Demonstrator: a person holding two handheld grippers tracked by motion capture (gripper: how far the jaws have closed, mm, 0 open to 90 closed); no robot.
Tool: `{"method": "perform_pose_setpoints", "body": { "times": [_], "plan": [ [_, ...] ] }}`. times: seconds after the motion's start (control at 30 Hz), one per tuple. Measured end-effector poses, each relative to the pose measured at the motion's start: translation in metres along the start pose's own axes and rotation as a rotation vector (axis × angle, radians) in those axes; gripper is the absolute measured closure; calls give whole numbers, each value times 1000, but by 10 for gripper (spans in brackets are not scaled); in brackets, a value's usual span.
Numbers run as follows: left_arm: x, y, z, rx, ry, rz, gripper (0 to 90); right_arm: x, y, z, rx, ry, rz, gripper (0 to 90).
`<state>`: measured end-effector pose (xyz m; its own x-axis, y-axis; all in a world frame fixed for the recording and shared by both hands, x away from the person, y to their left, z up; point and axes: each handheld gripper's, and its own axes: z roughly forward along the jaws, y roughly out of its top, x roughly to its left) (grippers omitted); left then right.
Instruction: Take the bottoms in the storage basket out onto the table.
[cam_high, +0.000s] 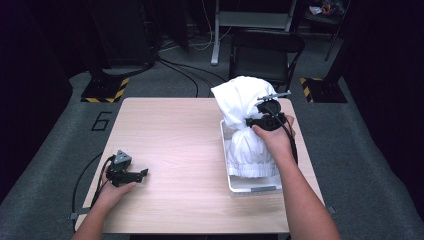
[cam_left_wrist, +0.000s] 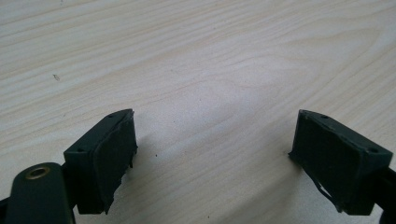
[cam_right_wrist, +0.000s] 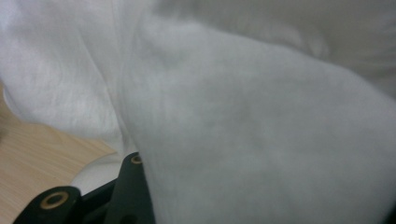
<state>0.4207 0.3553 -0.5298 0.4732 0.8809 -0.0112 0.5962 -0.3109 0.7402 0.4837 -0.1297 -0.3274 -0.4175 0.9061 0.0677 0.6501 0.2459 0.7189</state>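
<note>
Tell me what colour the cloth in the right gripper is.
White; the cloth shows best in the high view.

White cloth (cam_high: 245, 125), bunched, lifted above tray (cam_high: 252, 187)

Layout around the tray

The tray (cam_high: 251, 186) sits on the table's (cam_high: 185, 145) right half; a cloth bundle (cam_high: 245, 125) rises from inside it, the right gripper (cam_high: 250, 121) at its middle. The left gripper (cam_high: 142, 173) rests well left of the tray, near the front edge.
</note>
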Motion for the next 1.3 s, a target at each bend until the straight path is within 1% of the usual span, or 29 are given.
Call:
{"method": "perform_pose_setpoints", "body": {
  "times": [0.03,0.13,0.47,0.53,0.6,0.63,0.73,0.77,0.83,0.9,0.97,1.0,1.03,1.1,1.13,1.2,1.3],
  "plan": [
    [0,0,0,0,0,0,134,1,1,-1,-1,1,5,572],
    [0,0,0,0,0,0,134,2,5,-6,-10,5,-6,572],
    [0,0,0,-1,0,1,134,5,17,-25,-36,12,-16,572],
    [0,0,0,0,1,-1,134,6,22,-30,-44,10,-27,572],
    [0,0,0,0,1,0,134,6,23,-31,-45,10,-31,572],
    [0,0,0,0,1,0,133,8,25,-35,-48,11,-24,572],
    [0,0,0,0,0,1,134,9,28,-37,-59,15,-36,572],
    [0,0,0,0,0,0,134,12,31,-41,-58,19,-37,572],
    [0,0,0,0,0,0,134,12,32,-42,-61,20,-45,572],
    [0,0,0,0,1,0,134,16,35,-45,-68,26,-45,572],
    [0,0,0,0,0,0,134,18,38,-46,-75,31,-58,572],
    [0,0,0,0,1,0,134,19,39,-47,-72,33,-51,572],
    [0,0,0,0,1,0,134,21,40,-47,-74,37,-49,571],
    [0,0,0,0,1,0,134,23,42,-47,-79,41,-62,571],
    [0,0,0,1,0,1,134,26,43,-47,-76,44,-55,571],
    [0,0,0,0,1,0,134,29,45,-46,-83,50,-71,571],
    [0,0,0,0,0,1,133,36,49,-44,-84,62,-72,571]
  ]
}}
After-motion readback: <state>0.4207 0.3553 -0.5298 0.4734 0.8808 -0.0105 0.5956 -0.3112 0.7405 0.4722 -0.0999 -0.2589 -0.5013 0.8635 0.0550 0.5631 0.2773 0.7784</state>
